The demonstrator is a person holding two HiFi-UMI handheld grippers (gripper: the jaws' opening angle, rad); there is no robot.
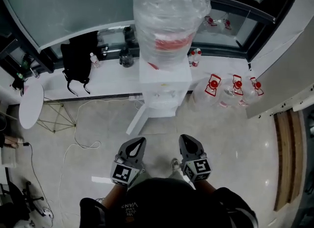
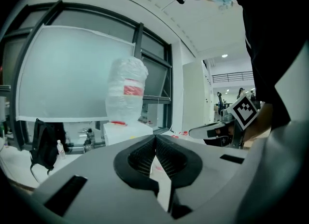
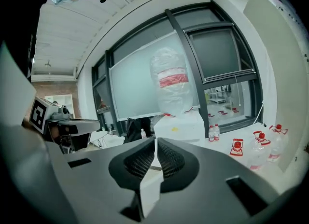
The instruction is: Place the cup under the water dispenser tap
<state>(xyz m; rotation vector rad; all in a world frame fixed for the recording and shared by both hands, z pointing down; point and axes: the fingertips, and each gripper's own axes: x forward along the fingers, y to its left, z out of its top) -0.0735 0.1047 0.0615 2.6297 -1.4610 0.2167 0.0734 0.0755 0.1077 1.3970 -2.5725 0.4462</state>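
Approach stage, as I judge it: my left tool (image 1: 136, 143) and right tool (image 1: 186, 141), both clenched on nothing, point at the water dispenser (image 1: 165, 82) from near its front; no cup shows in any view, so next I must find and grasp one.

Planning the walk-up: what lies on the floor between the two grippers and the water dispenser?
Bare floor only, in the head view, from left gripper and right gripper to the water dispenser; a white cable lies off left.
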